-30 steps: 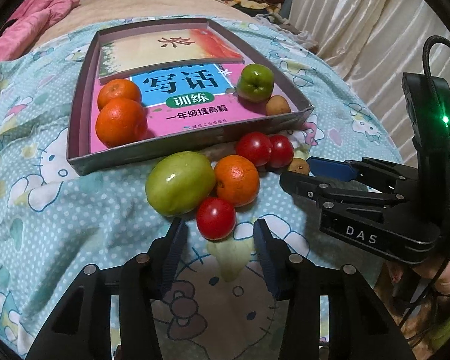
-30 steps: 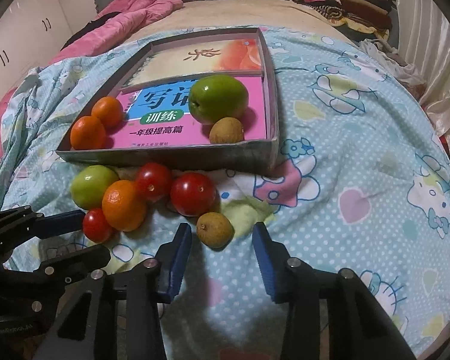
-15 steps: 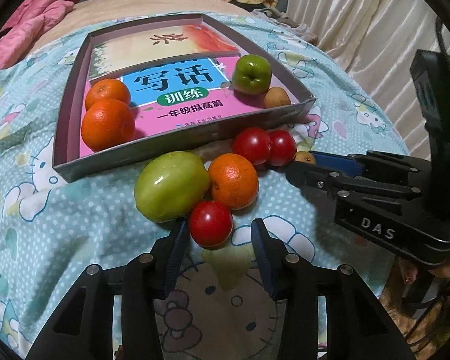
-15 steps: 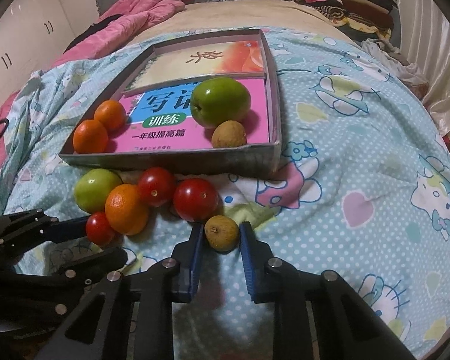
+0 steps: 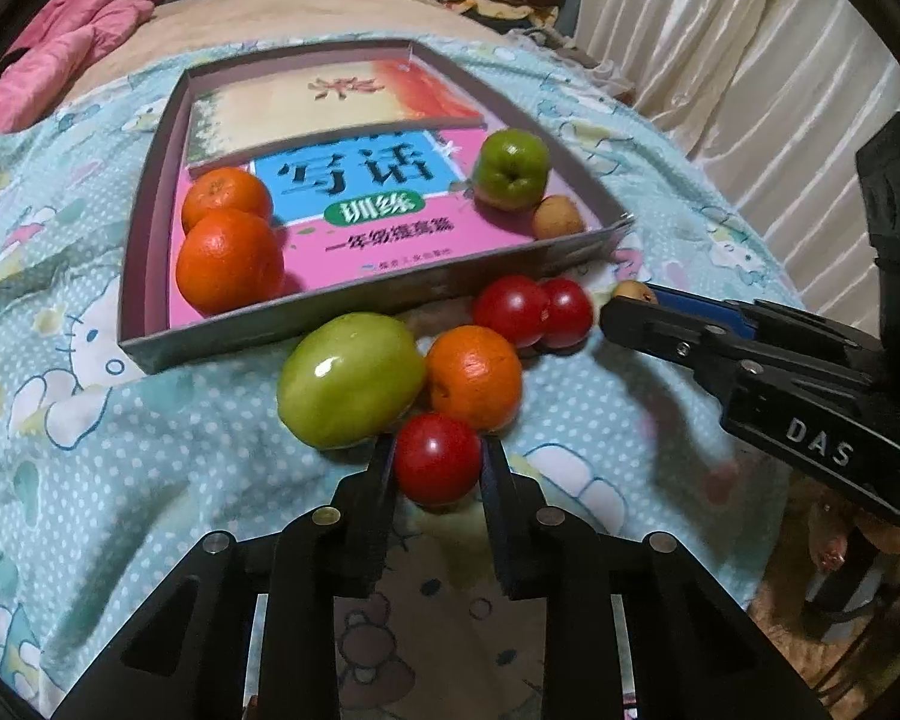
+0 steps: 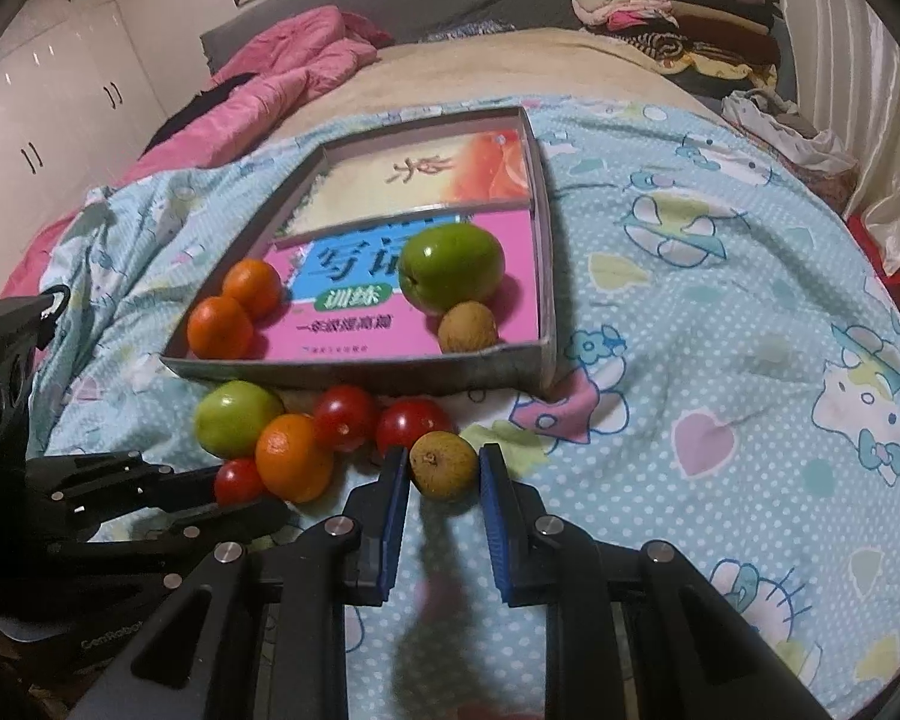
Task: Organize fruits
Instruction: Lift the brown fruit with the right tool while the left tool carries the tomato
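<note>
A shallow box tray (image 5: 150, 276) (image 6: 354, 367) on the bed holds two oranges (image 5: 229, 261), a green fruit (image 5: 511, 170) and a brown longan (image 5: 557, 217). In front of it lie a green fruit (image 5: 349, 379), an orange (image 5: 474, 378) and two red tomatoes (image 5: 513, 309). My left gripper (image 5: 437, 459) is shut on a third red tomato (image 5: 437, 459), also showing in the right wrist view (image 6: 238, 480). My right gripper (image 6: 443, 468) is shut on a brown longan (image 6: 443, 465), which lifts off the sheet.
The bed has a blue cartoon-print sheet (image 6: 720, 330). A pink quilt (image 6: 282, 66) lies at the far left, folded clothes (image 6: 678, 6) at the far end, and curtains (image 5: 750, 60) hang on the right.
My left gripper has closed on the near red tomato. My right gripper, which closed on the longan half a second ago, has raised it slightly and both views have drawn back from the tray.
</note>
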`<state>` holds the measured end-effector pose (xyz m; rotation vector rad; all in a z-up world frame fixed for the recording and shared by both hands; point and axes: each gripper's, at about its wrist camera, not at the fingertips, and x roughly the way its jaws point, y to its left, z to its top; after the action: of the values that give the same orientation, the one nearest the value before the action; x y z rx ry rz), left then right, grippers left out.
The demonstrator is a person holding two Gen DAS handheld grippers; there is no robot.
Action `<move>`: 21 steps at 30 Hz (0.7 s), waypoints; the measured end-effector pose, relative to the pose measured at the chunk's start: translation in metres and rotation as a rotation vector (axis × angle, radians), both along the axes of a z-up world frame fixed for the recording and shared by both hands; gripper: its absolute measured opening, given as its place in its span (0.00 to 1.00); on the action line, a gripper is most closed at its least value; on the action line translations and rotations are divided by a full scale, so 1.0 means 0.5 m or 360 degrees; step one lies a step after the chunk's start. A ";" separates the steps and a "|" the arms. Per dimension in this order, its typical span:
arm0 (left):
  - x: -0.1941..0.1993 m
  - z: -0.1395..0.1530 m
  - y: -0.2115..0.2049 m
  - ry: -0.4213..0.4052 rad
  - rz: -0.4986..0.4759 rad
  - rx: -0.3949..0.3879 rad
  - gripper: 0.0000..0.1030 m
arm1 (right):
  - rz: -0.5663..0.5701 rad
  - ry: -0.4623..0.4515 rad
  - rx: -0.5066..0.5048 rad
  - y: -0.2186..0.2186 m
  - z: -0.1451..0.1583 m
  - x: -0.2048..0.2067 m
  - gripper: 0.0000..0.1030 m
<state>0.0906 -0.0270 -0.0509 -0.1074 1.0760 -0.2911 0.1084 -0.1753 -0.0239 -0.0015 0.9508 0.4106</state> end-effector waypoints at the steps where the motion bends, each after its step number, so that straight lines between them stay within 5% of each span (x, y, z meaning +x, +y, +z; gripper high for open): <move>1: -0.006 0.008 0.000 -0.0025 -0.0002 0.0002 0.26 | 0.0006 -0.0017 0.0022 -0.001 0.007 -0.003 0.23; 21: -0.042 0.123 0.088 -0.0342 0.0264 -0.0083 0.26 | 0.0220 -0.0399 0.0209 0.025 0.100 -0.049 0.23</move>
<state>0.0699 0.0171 0.0106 -0.2065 0.8412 -0.1765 0.0841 -0.1627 0.0261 0.0009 0.6771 0.5860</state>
